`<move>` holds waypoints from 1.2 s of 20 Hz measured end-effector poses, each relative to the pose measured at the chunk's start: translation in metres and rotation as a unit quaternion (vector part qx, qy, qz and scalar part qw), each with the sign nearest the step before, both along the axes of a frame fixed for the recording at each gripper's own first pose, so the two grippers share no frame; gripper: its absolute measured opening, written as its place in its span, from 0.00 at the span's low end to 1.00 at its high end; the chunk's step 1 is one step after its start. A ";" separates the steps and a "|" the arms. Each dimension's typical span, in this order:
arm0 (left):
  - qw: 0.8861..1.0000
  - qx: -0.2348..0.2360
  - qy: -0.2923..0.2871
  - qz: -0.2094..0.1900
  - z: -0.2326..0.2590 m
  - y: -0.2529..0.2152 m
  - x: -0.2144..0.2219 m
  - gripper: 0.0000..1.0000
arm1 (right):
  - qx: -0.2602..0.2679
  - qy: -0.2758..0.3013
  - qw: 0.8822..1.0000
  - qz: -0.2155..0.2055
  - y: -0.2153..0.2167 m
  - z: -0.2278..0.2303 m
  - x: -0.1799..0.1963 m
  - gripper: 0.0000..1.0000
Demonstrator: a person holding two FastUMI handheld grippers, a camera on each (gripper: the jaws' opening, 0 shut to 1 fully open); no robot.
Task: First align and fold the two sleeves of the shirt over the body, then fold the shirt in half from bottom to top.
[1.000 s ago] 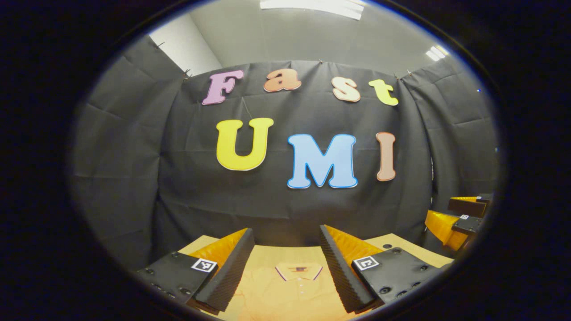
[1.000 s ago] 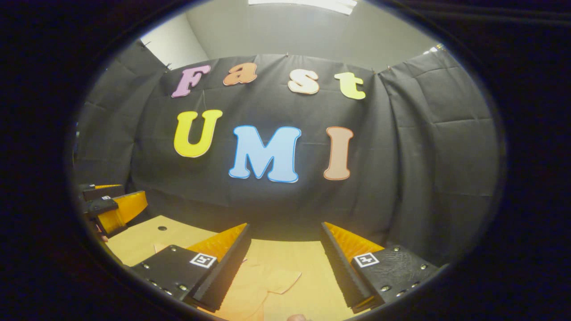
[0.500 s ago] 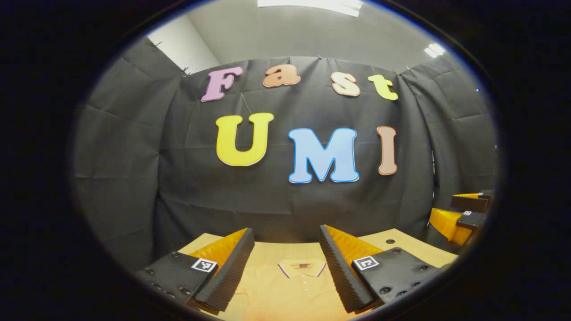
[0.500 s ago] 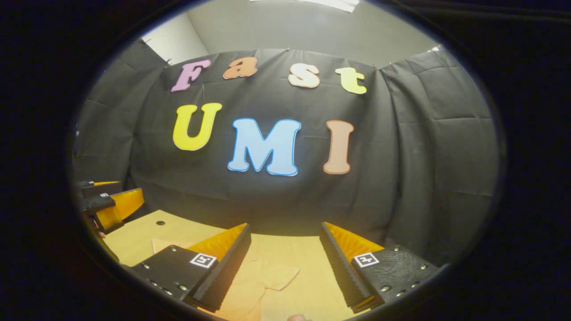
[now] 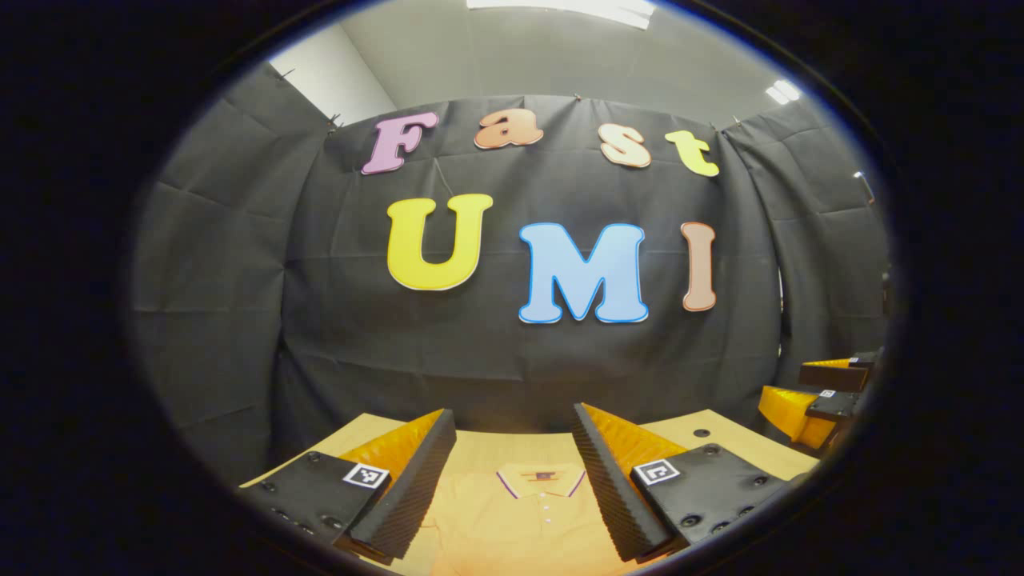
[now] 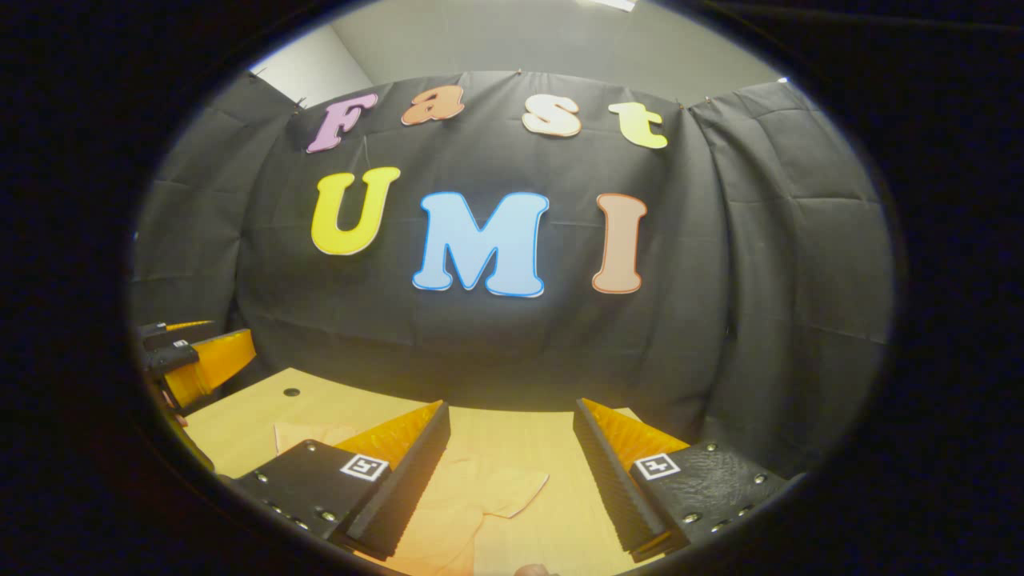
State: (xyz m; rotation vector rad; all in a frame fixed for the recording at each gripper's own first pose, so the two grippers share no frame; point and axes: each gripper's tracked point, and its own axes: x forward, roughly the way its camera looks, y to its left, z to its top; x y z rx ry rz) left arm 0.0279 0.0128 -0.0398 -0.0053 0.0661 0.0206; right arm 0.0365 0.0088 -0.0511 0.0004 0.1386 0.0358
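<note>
Orange shirt (image 5: 512, 520) lies under both wide-open, empty tools (image 5: 512, 480) (image 6: 512, 480).

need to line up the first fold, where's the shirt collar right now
In the left gripper view the collar lies low in the middle, between the open left gripper's fingers, on the table below the booth wall.

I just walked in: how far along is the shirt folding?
Nothing looks folded. The shirt lies flat on the table, collar up, one sleeve spread sideways. Left gripper and right gripper hang open above it, gripping nothing. Both sleeve folds and the bottom-to-top fold remain.
</note>
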 end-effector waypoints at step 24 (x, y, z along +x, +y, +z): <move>0.999 0.001 0.043 0.014 -0.039 0.010 0.023 0.94 | 0.087 0.299 0.949 -0.051 -0.014 -0.258 0.134 0.96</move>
